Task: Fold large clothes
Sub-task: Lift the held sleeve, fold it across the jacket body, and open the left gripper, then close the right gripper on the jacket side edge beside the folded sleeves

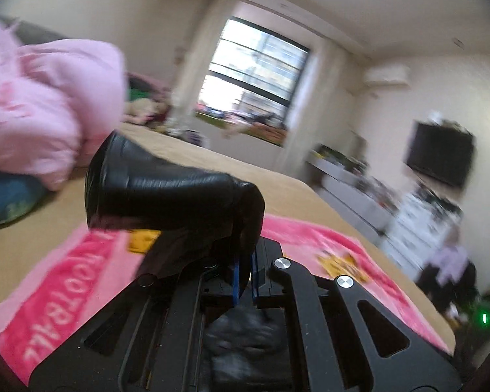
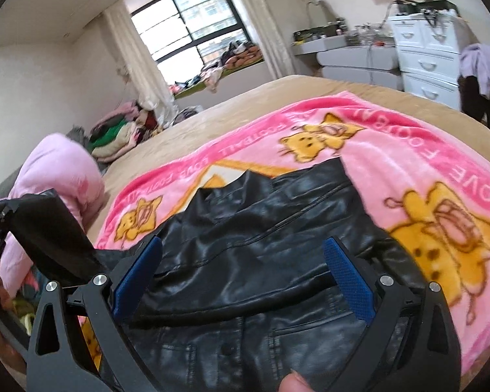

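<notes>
Black leather jacket (image 2: 245, 245) laid front-up on pink cartoon-print blanket (image 2: 408, 150), itself spread over tan bed (image 2: 245, 104). Collar end toward window (image 2: 192, 16), hem nearest right-wrist camera; long axis running from camera away up the bed. Snap buttons and chest pocket seams visible near lower edge.

Left gripper (image 1: 245, 271): blue pads (image 1: 234, 277) pressed together on the jacket's sleeve (image 1: 166, 192), clamped near the cuff end. Sleeve lifted clear of blanket, standing out as a hollow tube with open cuff facing left in left-wrist view. Same raised sleeve visible at far left of right-wrist view, held in left gripper there.

Right gripper (image 2: 241, 274): jaws wide apart, nothing between them, poised above jacket body. Contact with leather not determinable. Fingertip (image 2: 294, 382) of the person visible at bottom edge.

Handling judgement: material glossy, moderately stiff, likely heavier than cloth; holds creases and tube shape rather than draping. Surface probably slick under pads, so firm pinch on a seam, cuff or hem edge advised over a flat panel. Sleeve fold across chest appears to be the step in hand; shoulder seam a sensible anchor point for right gripper.

Pink quilted garment (image 1: 49, 98) heaped at bed's side, apart from jacket.
</notes>
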Motion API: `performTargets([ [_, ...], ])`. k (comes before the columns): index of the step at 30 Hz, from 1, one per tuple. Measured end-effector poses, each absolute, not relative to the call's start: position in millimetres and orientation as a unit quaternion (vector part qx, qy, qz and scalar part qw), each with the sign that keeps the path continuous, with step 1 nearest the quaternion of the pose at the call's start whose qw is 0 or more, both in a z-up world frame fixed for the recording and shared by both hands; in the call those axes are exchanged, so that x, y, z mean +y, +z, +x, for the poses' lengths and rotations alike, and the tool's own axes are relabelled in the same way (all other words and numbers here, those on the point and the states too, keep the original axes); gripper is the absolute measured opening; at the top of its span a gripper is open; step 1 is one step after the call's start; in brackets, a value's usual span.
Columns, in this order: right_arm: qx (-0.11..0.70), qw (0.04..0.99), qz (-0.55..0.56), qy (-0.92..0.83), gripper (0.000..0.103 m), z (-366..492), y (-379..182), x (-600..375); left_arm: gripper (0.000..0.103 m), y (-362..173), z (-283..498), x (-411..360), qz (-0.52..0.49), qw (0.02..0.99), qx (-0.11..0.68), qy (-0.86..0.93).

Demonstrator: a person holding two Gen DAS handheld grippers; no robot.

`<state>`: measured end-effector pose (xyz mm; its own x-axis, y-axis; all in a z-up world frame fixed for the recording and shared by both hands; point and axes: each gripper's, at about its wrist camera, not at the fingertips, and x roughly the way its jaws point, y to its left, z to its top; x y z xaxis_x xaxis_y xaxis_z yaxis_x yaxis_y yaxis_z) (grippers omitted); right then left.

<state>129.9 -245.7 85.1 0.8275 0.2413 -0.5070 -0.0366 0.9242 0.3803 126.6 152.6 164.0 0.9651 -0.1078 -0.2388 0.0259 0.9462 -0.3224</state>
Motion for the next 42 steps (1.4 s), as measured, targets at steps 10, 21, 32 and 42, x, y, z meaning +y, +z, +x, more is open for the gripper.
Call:
performTargets([
  [10,0.263,0.941,0.213,0.001,0.098,113,86,-311,0.0,112,153,42,-0.074,0.957,0.208,-0.19],
  [21,0.277,0.932,0.232,-0.03,0.099,111,67,-343,0.003,24,169,-29,0.028,0.908,0.34,-0.244],
  [32,0.295,0.922,0.25,-0.013,0.098,120,52,-353,0.011,-13,166,-55,0.102,0.88,0.395,-0.243],
  [42,0.414,0.849,0.29,0.156,0.098,180,19,-303,0.087,11,151,-53,0.086,0.874,0.389,-0.277],
])
